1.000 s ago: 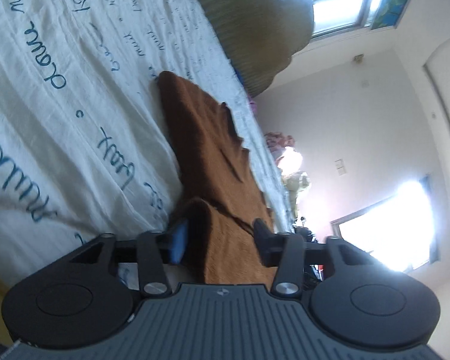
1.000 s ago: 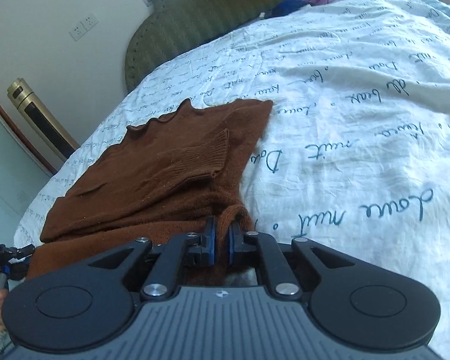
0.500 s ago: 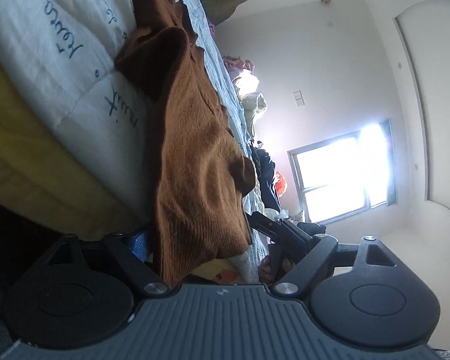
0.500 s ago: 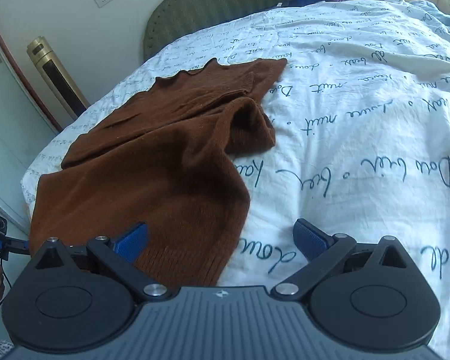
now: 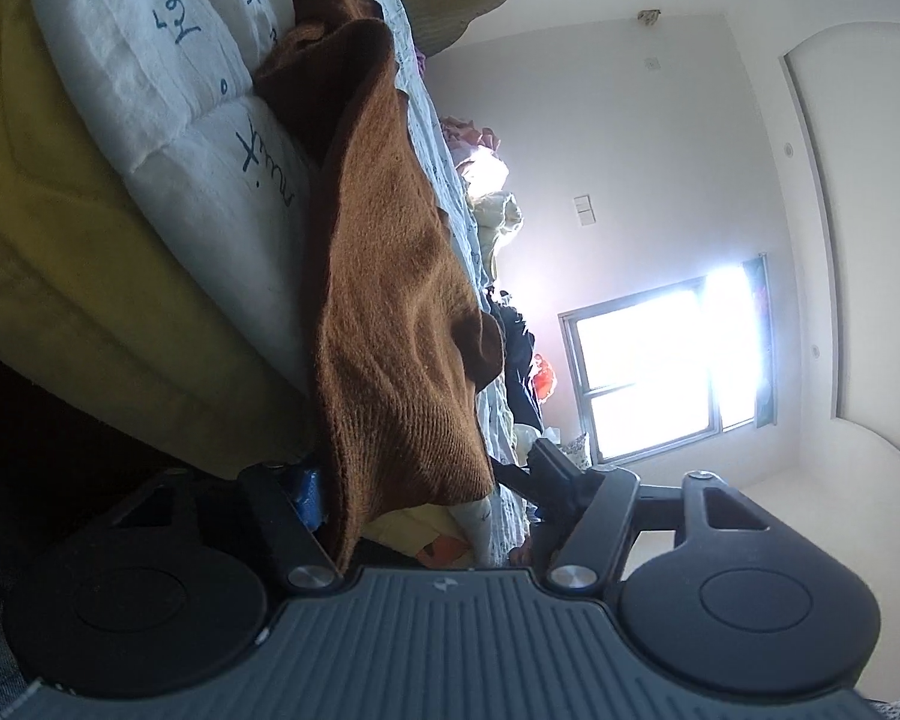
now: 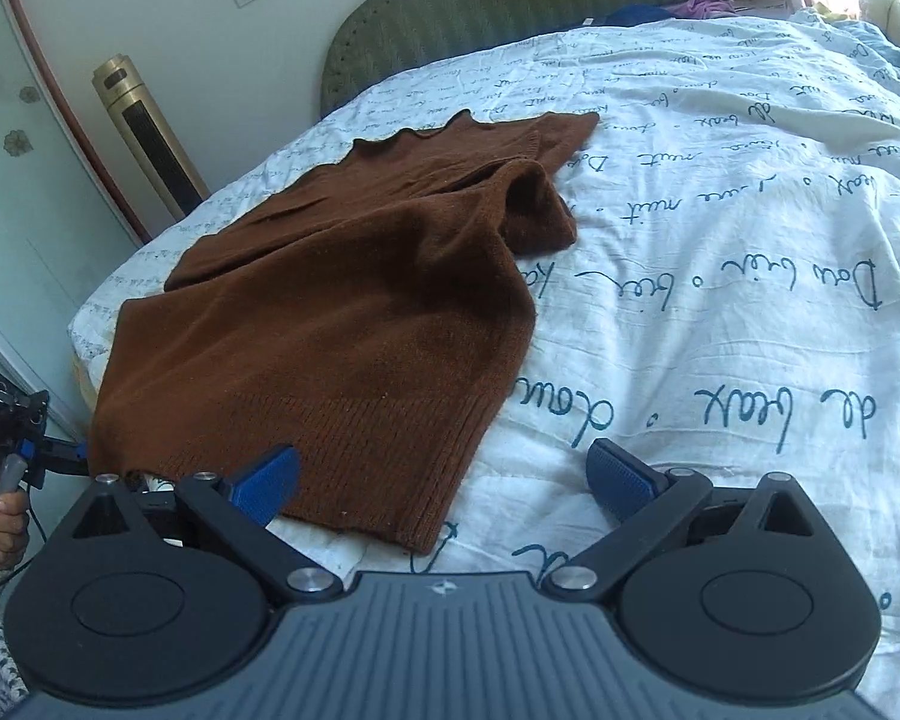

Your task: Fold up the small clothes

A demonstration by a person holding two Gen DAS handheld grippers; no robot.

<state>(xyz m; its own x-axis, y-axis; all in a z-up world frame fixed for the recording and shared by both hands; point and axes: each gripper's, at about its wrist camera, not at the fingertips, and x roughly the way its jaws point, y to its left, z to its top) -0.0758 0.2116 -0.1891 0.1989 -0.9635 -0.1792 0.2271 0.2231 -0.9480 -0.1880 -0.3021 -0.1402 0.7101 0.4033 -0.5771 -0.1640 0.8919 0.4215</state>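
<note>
Across the white bedsheet (image 6: 720, 252) with its blue handwriting lies the brown sweater (image 6: 342, 324), spread flat with one sleeve folded over its upper part and its ribbed hem hanging at the near edge of the bed. At that edge the left gripper (image 5: 426, 474) has its jaws closing, the hem corner between them; whether the pads press it I cannot tell. Nearer, the right gripper (image 6: 444, 480) stands spread wide above the hem, gripping nothing.
</note>
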